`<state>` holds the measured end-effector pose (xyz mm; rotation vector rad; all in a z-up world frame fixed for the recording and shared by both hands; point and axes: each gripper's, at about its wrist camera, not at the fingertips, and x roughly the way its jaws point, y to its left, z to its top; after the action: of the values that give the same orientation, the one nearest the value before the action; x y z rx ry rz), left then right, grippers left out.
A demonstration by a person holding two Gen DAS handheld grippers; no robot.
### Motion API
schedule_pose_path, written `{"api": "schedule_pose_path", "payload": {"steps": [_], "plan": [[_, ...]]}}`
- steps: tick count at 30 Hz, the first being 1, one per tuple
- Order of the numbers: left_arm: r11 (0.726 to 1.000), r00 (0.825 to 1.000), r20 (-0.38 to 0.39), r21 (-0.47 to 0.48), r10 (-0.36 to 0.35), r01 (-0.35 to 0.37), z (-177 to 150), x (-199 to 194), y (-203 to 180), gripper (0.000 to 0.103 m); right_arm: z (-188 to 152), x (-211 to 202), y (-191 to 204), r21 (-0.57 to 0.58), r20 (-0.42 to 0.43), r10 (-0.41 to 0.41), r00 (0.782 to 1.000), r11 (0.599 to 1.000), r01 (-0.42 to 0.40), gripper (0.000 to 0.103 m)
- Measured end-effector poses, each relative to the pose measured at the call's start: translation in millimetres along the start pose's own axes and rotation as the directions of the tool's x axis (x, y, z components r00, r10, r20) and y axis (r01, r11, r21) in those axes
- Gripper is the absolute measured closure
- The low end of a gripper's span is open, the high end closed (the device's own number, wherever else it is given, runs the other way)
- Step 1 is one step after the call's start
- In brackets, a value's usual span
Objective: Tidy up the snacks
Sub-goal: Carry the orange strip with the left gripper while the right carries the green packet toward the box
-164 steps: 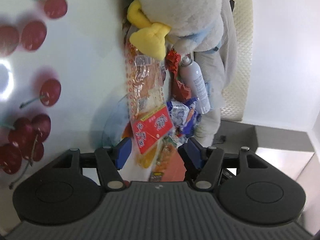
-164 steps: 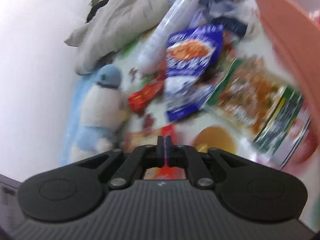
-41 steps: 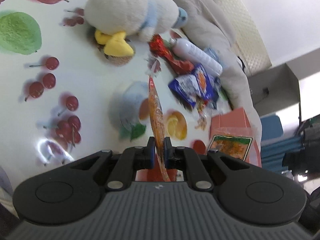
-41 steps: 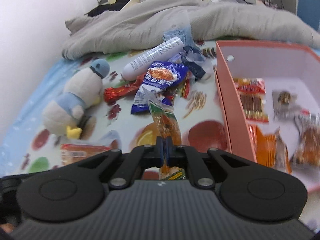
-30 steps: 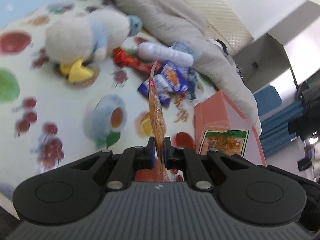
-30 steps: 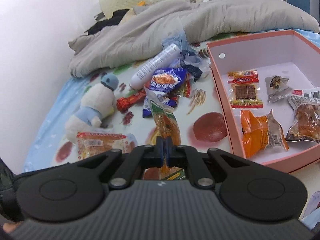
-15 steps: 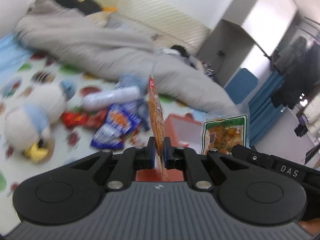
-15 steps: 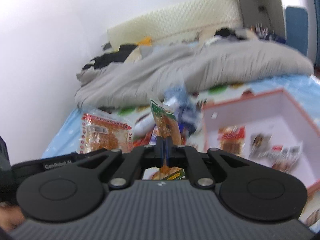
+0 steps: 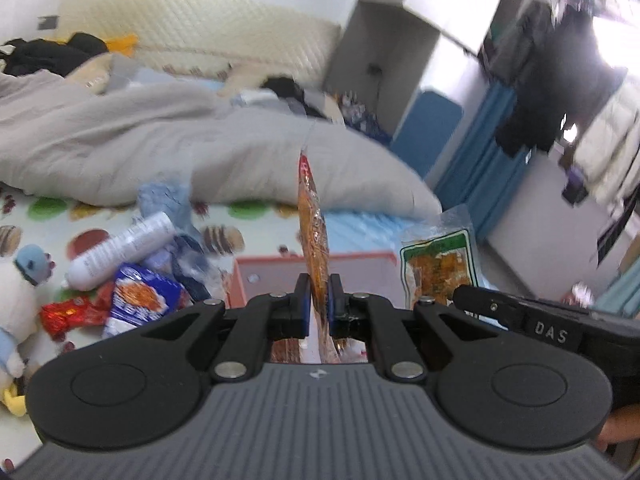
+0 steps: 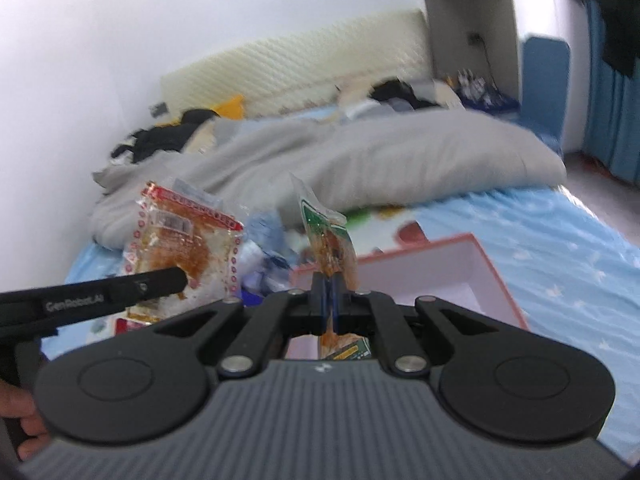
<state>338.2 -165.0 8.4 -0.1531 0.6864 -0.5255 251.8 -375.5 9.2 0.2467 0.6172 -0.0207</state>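
a: the pink box [image 10: 500, 276] sits on the bed, below both tools?

b: yes. left gripper [image 9: 318, 300] is clamped on an orange snack packet [image 9: 314, 232], right gripper [image 10: 329, 296] pinches a green-edged snack pouch [image 10: 330, 240]; both are raised above the box.

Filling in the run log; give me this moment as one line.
left gripper: shut on red-edged snack pack | right gripper: shut on green-edged snack pack | both raised near pink box
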Motion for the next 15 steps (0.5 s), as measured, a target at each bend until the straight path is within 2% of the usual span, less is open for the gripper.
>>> {"api": "schedule_pose_path", "payload": {"steps": [4,7,10,15], "plan": [[0.999,0.996,-0.082,0.028,-0.03,0.033,-7,42,-20,0.094,-10,22,-24,-0.02,-0.054,-0.069,0.996,0.998,0.068,0.097],[0.997,0.988,-0.151,0.071,-0.019,0.03,-17,75,-35,0.093,-23,40,-38,-0.015,-0.105,-0.088,0.991,0.996,0.087,0.097],[0.993,0.974,-0.225,0.111,-0.005,0.03,-30,103,-50,0.093,-35,54,-53,0.019,-0.157,-0.089,0.984,0.995,0.093,0.097],[0.996,0.949,-0.314,0.081,-0.008,0.035,-55,134,-51,0.093,-59,69,-72,0.079,-0.218,-0.089,0.972,0.991,0.109,0.097]]}}
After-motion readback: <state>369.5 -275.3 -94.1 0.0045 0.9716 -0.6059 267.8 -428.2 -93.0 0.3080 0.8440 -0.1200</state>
